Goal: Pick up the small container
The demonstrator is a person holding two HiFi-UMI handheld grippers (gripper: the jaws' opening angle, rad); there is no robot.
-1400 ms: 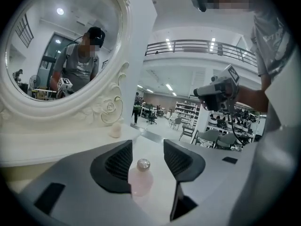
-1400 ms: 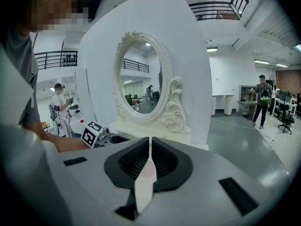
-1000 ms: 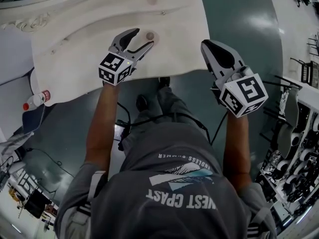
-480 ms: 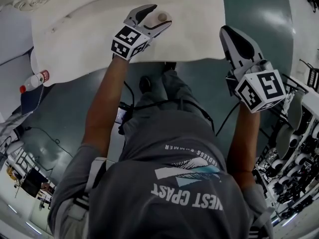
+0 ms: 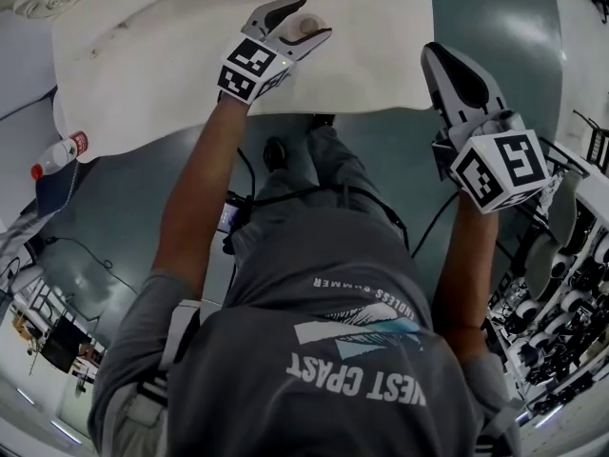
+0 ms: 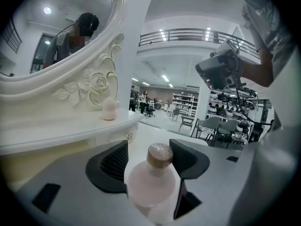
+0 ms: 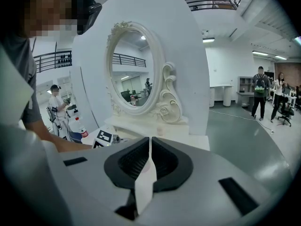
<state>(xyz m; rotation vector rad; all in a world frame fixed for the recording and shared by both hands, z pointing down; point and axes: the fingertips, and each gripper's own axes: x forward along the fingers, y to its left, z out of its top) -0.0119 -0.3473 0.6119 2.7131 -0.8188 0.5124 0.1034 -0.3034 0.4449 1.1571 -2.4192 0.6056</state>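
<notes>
White dressing table (image 5: 171, 55): its carved top with a curved front spans the upper head view, and an oval mirror in a scrolled white frame (image 7: 132, 72) rises at the back.

Small container: a pale pink frosted bottle with a dull gold cap (image 5: 304, 27) stands upright on the tabletop, near the front edge and toward the right end.

Left gripper (image 5: 312, 19): stretched out over the table at the end of a bare forearm. Its grey, black-padded tongs pinch the pale pink frosted bottle (image 6: 153, 182), one jaw on each side. The bottle's body fills the gap between the pads and its cap shows up between the tips.

Right gripper (image 5: 440, 60): tongs pressed together with nothing between them. It is held off the table's right edge, above the grey-green floor (image 5: 485, 17) and well apart from the bottle.

Person: wears a grey printed T-shirt (image 5: 333, 350) and stands at the table's front edge with both arms forward.

Ledge below the mirror: a small pale egg-shaped ornament (image 6: 109, 109) sits there, apart from the gripped bottle.

Left of the table: a clear plastic bottle with a red cap (image 5: 57, 155) sits near the table's left end.

Background: equipment racks (image 5: 571, 293) crowd the right side of the room. Two onlookers (image 7: 260, 91) stand far across the hall floor.
</notes>
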